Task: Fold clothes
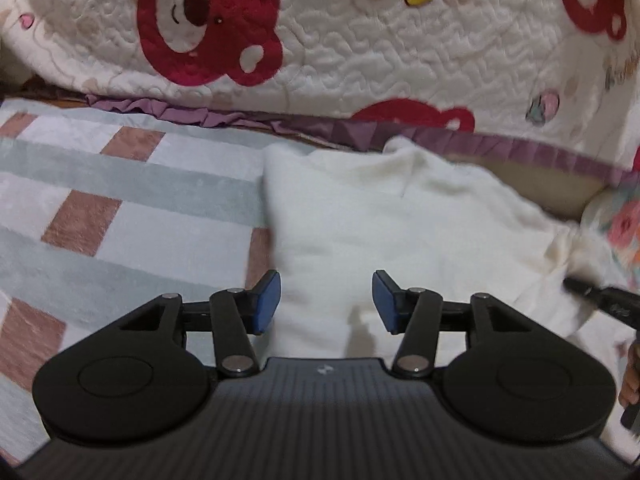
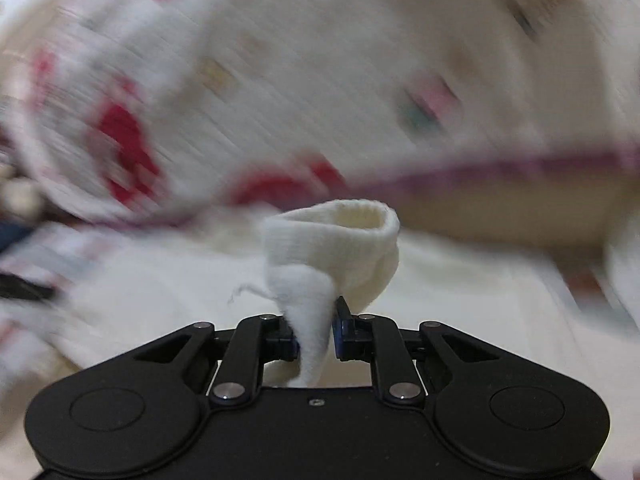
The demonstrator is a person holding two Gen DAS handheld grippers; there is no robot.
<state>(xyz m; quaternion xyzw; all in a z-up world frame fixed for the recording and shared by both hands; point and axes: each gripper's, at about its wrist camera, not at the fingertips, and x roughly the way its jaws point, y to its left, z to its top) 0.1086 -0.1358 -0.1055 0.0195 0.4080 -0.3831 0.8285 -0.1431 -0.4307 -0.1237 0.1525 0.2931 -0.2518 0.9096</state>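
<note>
The sweater (image 1: 400, 220) is plain cream-white. Under it, a blanket (image 1: 120, 208) in pale grey-green and white stripes with dusty pink blocks. Behind, a cream quilt (image 1: 360, 48) with red bears and purple ruffle trim. Black claws, blue pads (image 1: 267, 300).

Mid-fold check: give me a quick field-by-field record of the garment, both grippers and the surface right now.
garment: white fuzzy knit sweater, lying partly folded on the bed
surface: plush blanket with pale green and pink-brown checks
backdrop: cream quilt with red bear prints, purple ruffled edge
left gripper: open, blue pads apart, above the sweater's near edge, holding nothing
right gripper: shut on the sweater's ribbed cuff, which stands up above the fingers
image quality: right wrist view heavily motion-blurred beyond the cuff
</note>
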